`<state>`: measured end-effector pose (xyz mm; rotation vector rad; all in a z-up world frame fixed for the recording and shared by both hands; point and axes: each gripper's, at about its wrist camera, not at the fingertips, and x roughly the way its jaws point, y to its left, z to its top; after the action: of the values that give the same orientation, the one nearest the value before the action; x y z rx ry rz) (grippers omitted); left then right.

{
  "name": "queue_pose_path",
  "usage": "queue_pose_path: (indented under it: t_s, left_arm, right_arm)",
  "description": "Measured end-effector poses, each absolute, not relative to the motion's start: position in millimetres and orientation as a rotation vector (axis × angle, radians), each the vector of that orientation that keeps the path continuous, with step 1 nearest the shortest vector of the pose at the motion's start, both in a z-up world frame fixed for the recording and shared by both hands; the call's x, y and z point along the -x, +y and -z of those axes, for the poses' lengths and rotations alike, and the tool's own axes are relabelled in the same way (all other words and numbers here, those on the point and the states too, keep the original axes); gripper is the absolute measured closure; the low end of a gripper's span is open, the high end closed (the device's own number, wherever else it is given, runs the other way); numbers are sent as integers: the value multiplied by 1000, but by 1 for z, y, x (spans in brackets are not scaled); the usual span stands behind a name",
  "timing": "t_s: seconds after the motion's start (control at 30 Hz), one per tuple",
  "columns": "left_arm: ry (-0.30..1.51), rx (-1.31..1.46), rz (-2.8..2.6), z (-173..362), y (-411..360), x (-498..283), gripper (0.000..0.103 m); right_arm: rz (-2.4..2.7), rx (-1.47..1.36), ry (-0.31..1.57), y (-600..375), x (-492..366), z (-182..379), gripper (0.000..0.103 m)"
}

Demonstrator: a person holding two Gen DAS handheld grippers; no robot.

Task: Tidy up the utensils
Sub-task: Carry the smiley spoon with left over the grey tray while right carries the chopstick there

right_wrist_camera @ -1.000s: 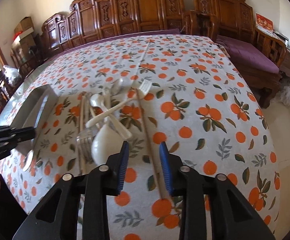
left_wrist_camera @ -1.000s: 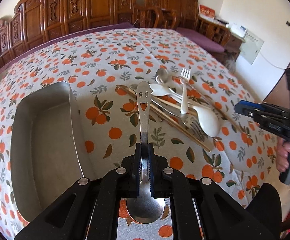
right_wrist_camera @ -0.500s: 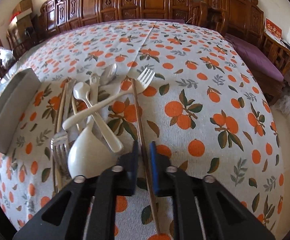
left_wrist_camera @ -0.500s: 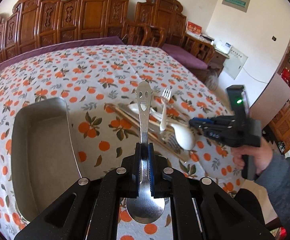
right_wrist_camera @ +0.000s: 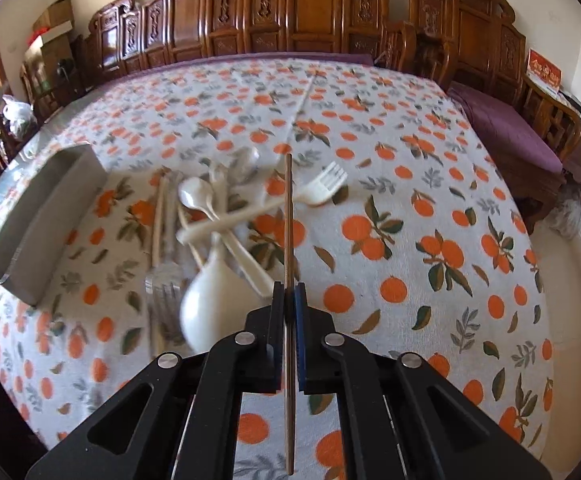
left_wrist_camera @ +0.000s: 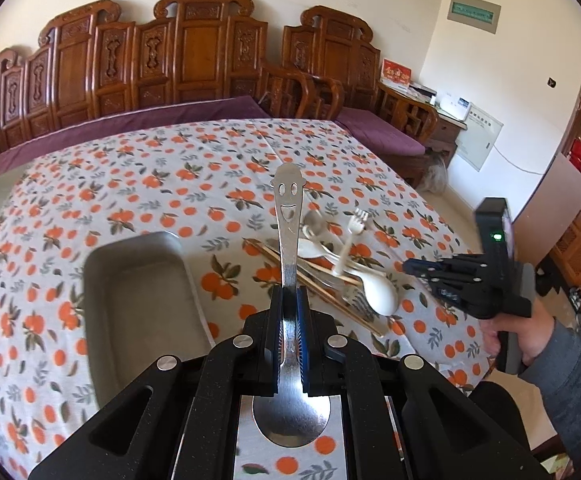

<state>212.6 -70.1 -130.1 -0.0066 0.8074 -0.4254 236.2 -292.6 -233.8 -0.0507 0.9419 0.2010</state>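
1. Tray (left_wrist_camera: 138, 300) first: the grey metal one at centre-left of your left wrist view sits on the counter (left_wrist_camera: 130, 184), and the part of its inside you can see holds nothing. In your right wrist view it shows as a grey wall at the left edge.
2. Your left claw (left_wrist_camera: 289, 312) is clamped tight on a metal spoon (left_wrist_camera: 288, 216), handle pointing away, smiley cut-out at its tip, bowl back under the claw body. It hangs above the counter, just right of the tray's near corner.
3. Your right claw (right_wrist_camera: 289, 300) is pinched shut on a single brown chopstick (right_wrist_camera: 288, 216) that runs straight up the middle of the frame, lifted off the cloth.
4. Left of that chopstick lies the loose pile (right_wrist_camera: 218, 220): a white plastic fork, white spoons, a big white ladle-spoon, a metal fork and pale chopsticks, crossing each other.
5. Open room: the orange-print cloth is bare on the right half of the right wrist view, as far as the counter edge at lower right, and bare beyond the pile toward the carved wooden benches (right_wrist_camera: 290, 8).
6. Writing: a red card (right_wrist_camera: 544, 70) with gold characters at upper right and a green-and-grey wall plate (left_wrist_camera: 475, 12) are both too small to read.
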Motion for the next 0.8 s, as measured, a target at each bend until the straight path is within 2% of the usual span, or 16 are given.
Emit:
queue_pose_path:
  t_s: [0.33,0.8]
  left_arm:
    - [821,-14,325,135,-23,-229,98]
    - [982,19,212,203,19,-262,98]
  right_arm:
    - [-298,-11,843,-243,-227,193,97]
    - [-421,-58,785,-172,-226,167,97]
